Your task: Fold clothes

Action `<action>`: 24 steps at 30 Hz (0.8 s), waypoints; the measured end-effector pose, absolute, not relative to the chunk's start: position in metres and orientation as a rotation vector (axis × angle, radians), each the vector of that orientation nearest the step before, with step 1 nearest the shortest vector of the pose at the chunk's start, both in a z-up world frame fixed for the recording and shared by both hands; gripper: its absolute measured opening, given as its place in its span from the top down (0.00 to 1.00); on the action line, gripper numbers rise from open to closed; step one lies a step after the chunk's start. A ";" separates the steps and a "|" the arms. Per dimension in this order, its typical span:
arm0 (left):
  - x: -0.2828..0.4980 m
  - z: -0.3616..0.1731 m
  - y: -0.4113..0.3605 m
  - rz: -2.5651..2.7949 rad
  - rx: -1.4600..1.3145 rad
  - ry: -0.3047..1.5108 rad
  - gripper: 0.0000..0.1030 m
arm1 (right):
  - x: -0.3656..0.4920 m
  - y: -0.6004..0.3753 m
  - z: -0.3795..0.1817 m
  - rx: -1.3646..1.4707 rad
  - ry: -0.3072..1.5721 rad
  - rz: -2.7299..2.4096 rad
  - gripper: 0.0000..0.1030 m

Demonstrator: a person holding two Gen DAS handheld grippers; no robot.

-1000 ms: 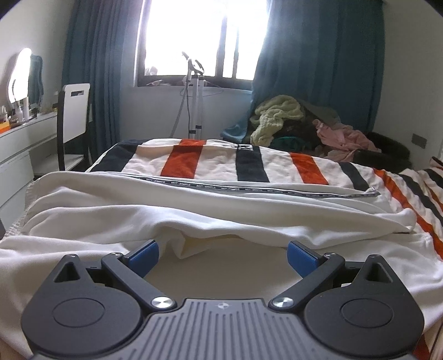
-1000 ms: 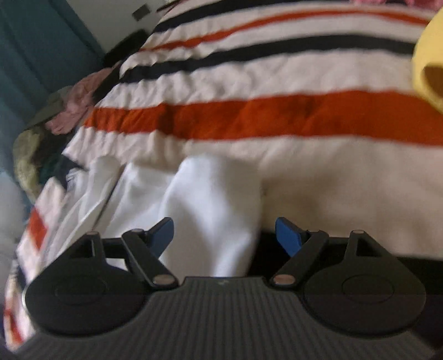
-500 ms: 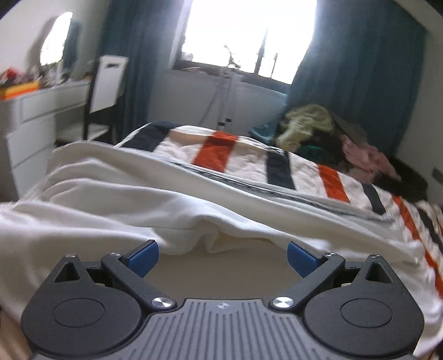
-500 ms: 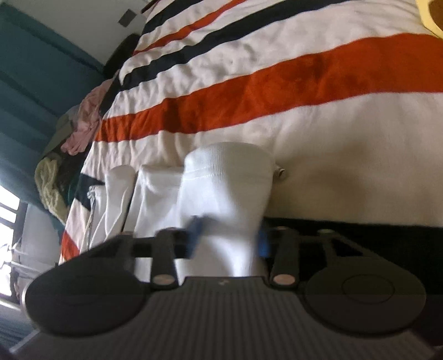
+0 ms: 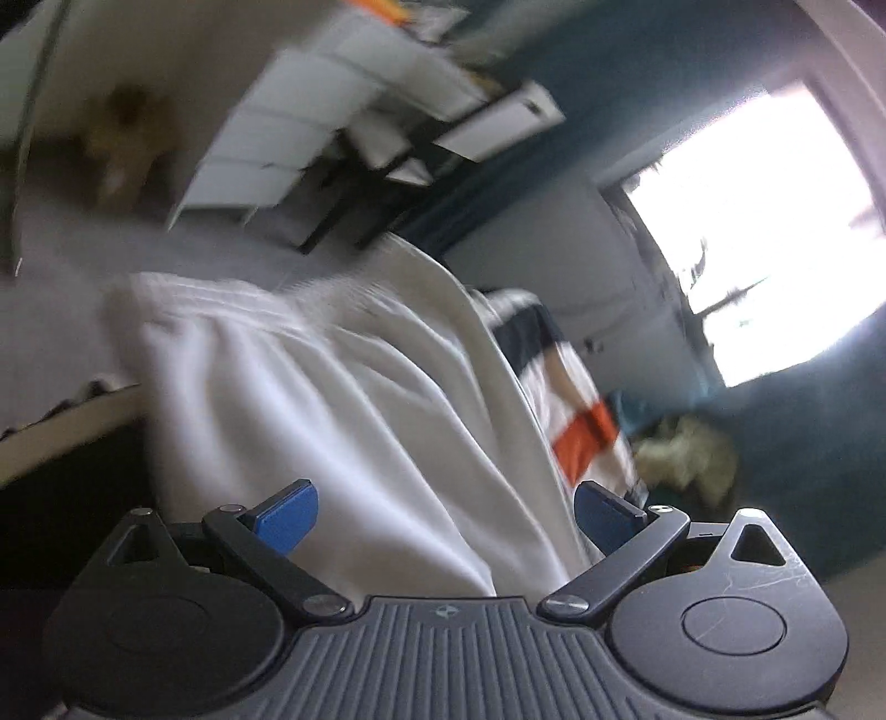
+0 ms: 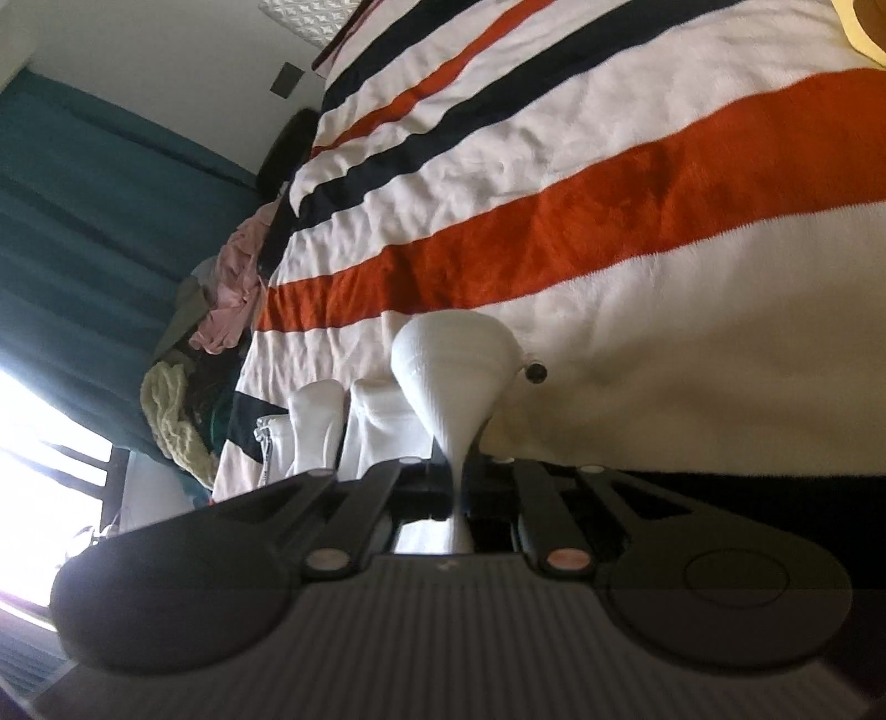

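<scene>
A white garment (image 5: pixel 343 399) lies bunched over the striped blanket (image 5: pixel 576 399) on the bed; this view is blurred and rolled sideways. My left gripper (image 5: pixel 443 498) is open, its blue pads (image 5: pixel 288 515) wide apart with white cloth lying between them, not pinched. In the right wrist view, my right gripper (image 6: pixel 458 476) has its jaws closing tight on a sleeve end of the white garment (image 6: pixel 454 354), which fans out beyond the pads. More white folds (image 6: pixel 315 421) lie to its left on the orange, black and white blanket (image 6: pixel 609 238).
A heap of pink and pale green clothes (image 6: pixel 221 310) sits at the bed's far end by teal curtains (image 6: pixel 99 210). White drawers (image 5: pixel 310 149) and a chair (image 5: pixel 487 127) stand beside the bed. A yellow item (image 6: pixel 864 27) lies at the blanket's corner.
The right gripper's jaws went from wide open around the white sleeve to pinched on it. The left gripper swung sideways and rolled strongly, staying open over the white garment.
</scene>
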State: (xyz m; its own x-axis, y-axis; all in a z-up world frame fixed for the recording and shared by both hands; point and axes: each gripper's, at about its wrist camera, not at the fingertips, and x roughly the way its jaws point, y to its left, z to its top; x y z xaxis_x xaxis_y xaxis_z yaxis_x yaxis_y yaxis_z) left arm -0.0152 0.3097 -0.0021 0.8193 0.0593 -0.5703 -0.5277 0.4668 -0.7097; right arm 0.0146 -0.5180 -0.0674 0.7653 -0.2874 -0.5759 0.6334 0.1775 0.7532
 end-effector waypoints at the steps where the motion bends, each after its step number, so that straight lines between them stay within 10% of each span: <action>1: -0.025 -0.006 0.325 0.389 -1.076 0.505 0.03 | 0.014 -0.518 -0.068 1.233 0.339 -0.672 0.94; 13: -0.076 -0.074 0.404 0.407 -1.335 0.517 0.12 | 0.015 -0.516 -0.067 1.215 0.352 -0.691 0.94; 24: -0.033 -0.038 0.385 0.341 -1.025 0.551 0.93 | 0.026 -0.518 -0.041 1.113 0.286 -0.625 0.95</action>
